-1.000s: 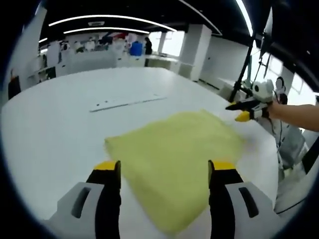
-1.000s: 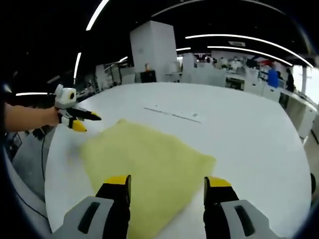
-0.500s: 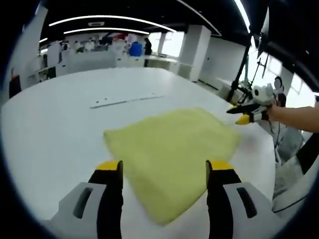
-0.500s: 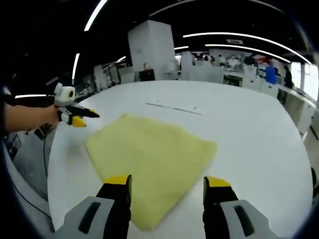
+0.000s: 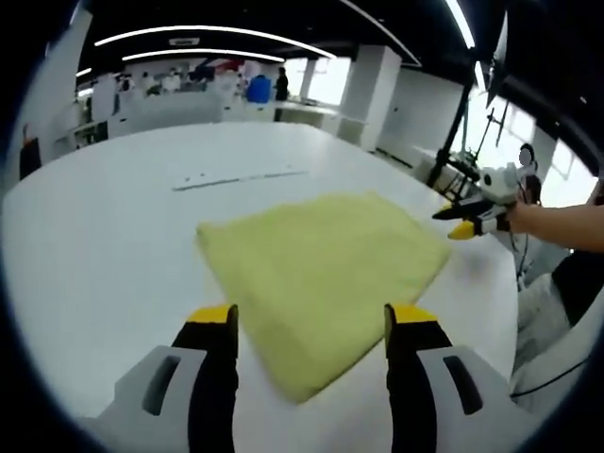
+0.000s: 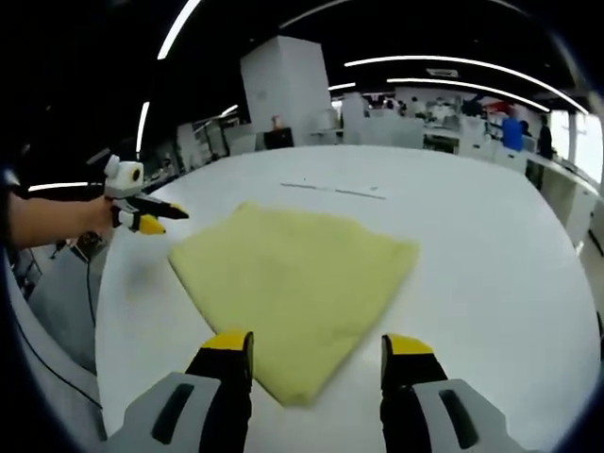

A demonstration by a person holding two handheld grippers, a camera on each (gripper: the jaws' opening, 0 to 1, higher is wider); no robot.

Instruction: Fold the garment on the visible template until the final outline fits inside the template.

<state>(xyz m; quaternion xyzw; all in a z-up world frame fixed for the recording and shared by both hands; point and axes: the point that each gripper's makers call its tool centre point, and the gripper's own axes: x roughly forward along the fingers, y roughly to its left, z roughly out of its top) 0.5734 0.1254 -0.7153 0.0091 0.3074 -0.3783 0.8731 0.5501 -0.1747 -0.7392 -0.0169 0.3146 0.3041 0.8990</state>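
A yellow garment (image 5: 321,269), folded into a rough square, lies flat on the white table (image 5: 104,245). In the left gripper view my left gripper (image 5: 310,321) hovers open above the cloth's near corner, holding nothing. To the cloth's right, a hand holds my right gripper (image 5: 469,215) just off the cloth's edge. In the right gripper view the same garment (image 6: 293,278) lies ahead, and my right gripper (image 6: 313,344) is open over its near corner. My left gripper (image 6: 142,215) floats by the cloth's left corner. A thin marked strip (image 5: 236,177) lies on the table beyond the cloth.
The table's curved edge (image 6: 104,330) runs close on the left of the right gripper view, with floor and cables below it. A black stand (image 5: 458,132) rises beyond the table's right side. Desks and people fill the far background.
Both views have pulled back from the cloth, so its near corner now shows in front of the jaws. The garment itself lies as before. Both grippers stay open.
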